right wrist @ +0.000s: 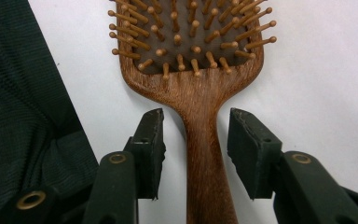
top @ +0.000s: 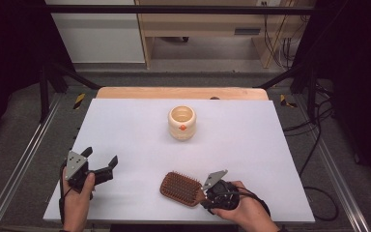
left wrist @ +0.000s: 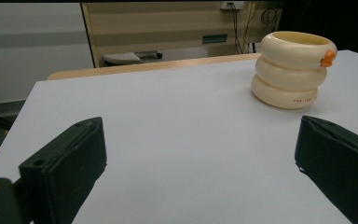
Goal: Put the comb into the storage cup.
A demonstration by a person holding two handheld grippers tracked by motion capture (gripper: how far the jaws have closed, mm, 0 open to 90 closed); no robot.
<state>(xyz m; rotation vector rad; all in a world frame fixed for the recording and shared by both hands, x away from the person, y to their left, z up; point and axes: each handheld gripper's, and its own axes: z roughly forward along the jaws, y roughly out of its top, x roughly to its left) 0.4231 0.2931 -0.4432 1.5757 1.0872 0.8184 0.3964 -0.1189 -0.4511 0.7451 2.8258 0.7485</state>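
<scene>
A wooden paddle hairbrush point(top: 180, 188) point(right wrist: 191, 46) lies bristles up near the front edge of the white table point(top: 125, 125). My right gripper point(top: 205, 197) point(right wrist: 196, 116) is level with its handle. One jaw stands on each side of the handle, with a narrow gap at both pads, so nothing is clamped. At the front left my left gripper point(top: 99, 162) point(left wrist: 200, 158) is held open, with only bare table between its jaws. It points toward a cream ringed cup point(top: 181, 123) point(left wrist: 292, 77) with a small orange mark, standing upright at the middle back.
Dark fabric point(right wrist: 23, 93) lies close beside the right gripper, past the table's front edge. Metal rails point(top: 24, 159) run along both sides of the table. A wooden strip point(top: 181, 93) borders its far edge. Cables point(top: 314, 130) hang at the right.
</scene>
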